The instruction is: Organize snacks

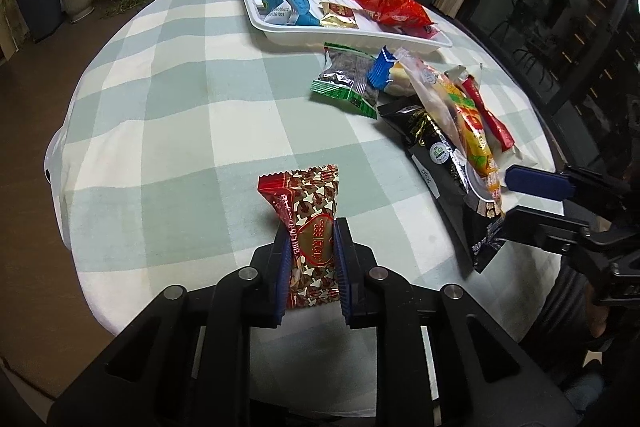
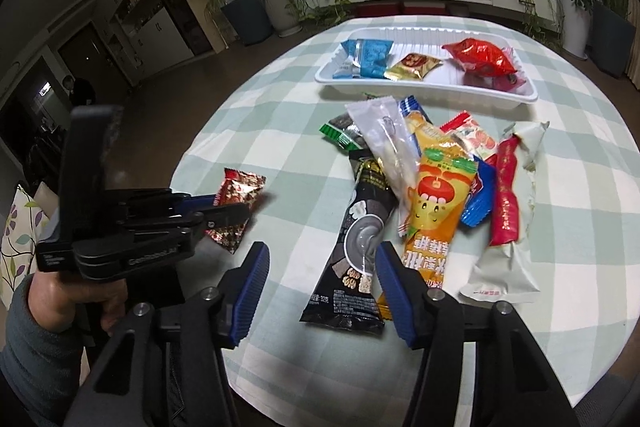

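My left gripper [image 1: 313,227] is shut on a red-and-brown patterned candy packet [image 1: 308,203], held just above the checked tablecloth; the right wrist view shows that gripper [image 2: 236,207] and the packet [image 2: 242,187] at the left. My right gripper [image 2: 320,259] stands open over the near end of a long black packet [image 2: 356,227]. One pad is at the packet's right edge and the other is well clear of it. A white tray [image 2: 400,89] at the back holds a blue packet [image 2: 366,57], a gold one [image 2: 412,65] and a red one [image 2: 480,59].
A loose pile lies between tray and grippers: a green-edged packet [image 1: 346,83], an orange packet [image 2: 436,195], a red stick [image 2: 506,195] and a white packet [image 2: 516,267]. The round table's edge [image 1: 80,195] drops off at the left. A sleeved hand [image 2: 52,299] holds the left gripper.
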Demonstrator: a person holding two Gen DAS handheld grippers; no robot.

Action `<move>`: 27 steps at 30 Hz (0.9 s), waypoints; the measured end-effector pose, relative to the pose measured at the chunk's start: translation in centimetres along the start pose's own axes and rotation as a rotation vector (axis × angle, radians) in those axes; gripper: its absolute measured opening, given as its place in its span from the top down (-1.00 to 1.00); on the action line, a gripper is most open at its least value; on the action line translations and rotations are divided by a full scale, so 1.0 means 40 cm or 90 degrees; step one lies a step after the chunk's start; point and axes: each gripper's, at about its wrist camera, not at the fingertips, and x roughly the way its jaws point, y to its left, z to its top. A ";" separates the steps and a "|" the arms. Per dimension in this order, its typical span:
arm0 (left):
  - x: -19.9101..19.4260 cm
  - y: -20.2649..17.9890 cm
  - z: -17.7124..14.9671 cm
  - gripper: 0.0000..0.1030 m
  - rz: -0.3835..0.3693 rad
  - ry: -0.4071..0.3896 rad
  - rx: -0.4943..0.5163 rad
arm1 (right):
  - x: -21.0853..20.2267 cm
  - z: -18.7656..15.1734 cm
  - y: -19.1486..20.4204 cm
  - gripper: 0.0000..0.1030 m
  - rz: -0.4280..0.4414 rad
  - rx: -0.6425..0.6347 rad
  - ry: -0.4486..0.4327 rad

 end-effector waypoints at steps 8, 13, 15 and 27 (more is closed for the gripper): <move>-0.028 0.004 -0.015 0.65 -0.041 -0.031 -0.032 | 0.041 0.025 -0.017 -0.07 -0.015 0.012 0.028; -0.030 0.005 -0.020 0.65 -0.047 -0.037 -0.038 | 0.091 0.041 -0.014 -0.06 -0.036 0.008 0.070; -0.031 0.005 -0.020 0.65 -0.049 -0.039 -0.039 | 0.110 0.048 -0.009 -0.05 -0.042 0.001 0.080; -0.024 0.002 -0.026 0.65 -0.049 -0.036 -0.040 | 0.176 0.052 -0.011 0.44 -0.085 -0.025 0.097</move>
